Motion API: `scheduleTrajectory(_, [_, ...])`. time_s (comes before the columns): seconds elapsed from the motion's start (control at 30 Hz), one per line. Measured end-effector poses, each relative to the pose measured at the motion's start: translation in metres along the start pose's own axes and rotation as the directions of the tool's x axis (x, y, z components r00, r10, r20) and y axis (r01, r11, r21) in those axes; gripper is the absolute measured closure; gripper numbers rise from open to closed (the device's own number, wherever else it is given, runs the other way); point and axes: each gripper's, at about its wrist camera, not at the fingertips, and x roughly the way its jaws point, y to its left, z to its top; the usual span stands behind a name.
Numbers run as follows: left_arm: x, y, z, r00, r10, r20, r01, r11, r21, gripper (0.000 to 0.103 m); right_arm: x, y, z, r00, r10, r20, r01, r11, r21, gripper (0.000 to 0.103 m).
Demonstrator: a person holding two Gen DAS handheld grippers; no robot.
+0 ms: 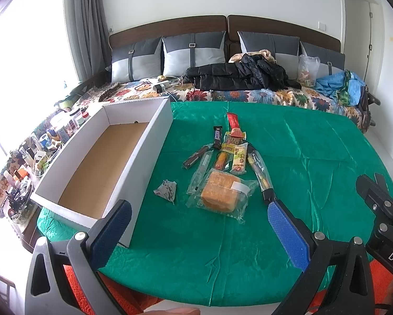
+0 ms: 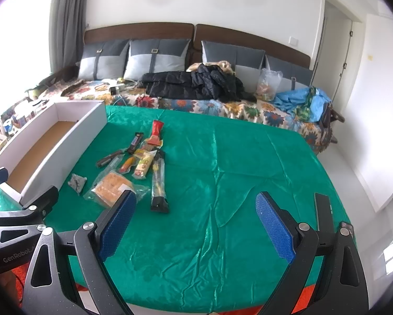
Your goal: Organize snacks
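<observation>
Several wrapped snacks lie in a loose pile on the green tablecloth (image 1: 314, 157): a bagged orange cake (image 1: 220, 193), a long black-ended stick pack (image 1: 260, 173), a red packet (image 1: 233, 120), a dark bar (image 1: 217, 134) and a small grey pouch (image 1: 167, 190). An empty white cardboard box (image 1: 154, 141) with a brown floor stands left of them. My left gripper (image 1: 199, 225) hangs open above the near cloth, just short of the cake. Further right, my right gripper (image 2: 196, 225) stands open over bare cloth, with the cake (image 2: 111, 187) and stick pack (image 2: 158, 181) at its left finger.
Behind the table runs a sofa with a floral cover (image 1: 249, 95), grey cushions, a black jacket (image 1: 235, 74), a plastic bag (image 1: 306, 71) and blue cloth (image 1: 338, 84). A cluttered shelf of small bottles (image 1: 39, 152) sits left of the box. Orange fabric (image 1: 133, 296) shows below the table's near edge.
</observation>
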Motion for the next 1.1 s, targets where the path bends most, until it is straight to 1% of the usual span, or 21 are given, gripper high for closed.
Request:
scheduleTrajectory(0.13, [0.001, -0.003, -0.009, 1.0, 0.007, -0.002, -0.007, 1.0, 0.003, 0.0, 0.0, 0.0, 0.0, 1.0, 0.0, -0.001, 0.0, 1.0, -0.001, 0.009])
scheduleTrajectory(0.4, [0.004, -0.008, -0.013, 1.0, 0.011, -0.011, -0.011, 1.0, 0.007, 0.0, 0.0, 0.0, -0.001, 1.0, 0.001, -0.001, -0.001, 1.0, -0.001, 0.009])
scheduleTrajectory(0.83, [0.006, -0.015, -0.007, 0.999, 0.007, -0.035, -0.007, 1.0, 0.018, 0.0, 0.005, -0.002, -0.005, 1.0, -0.004, -0.014, 0.004, 1.0, -0.004, 0.009])
scheduleTrajectory(1.1, [0.008, -0.019, -0.006, 0.999, 0.022, -0.045, -0.021, 0.999, 0.037, 0.0, 0.007, -0.005, -0.005, 1.0, -0.006, -0.02, 0.006, 1.0, -0.002, 0.009])
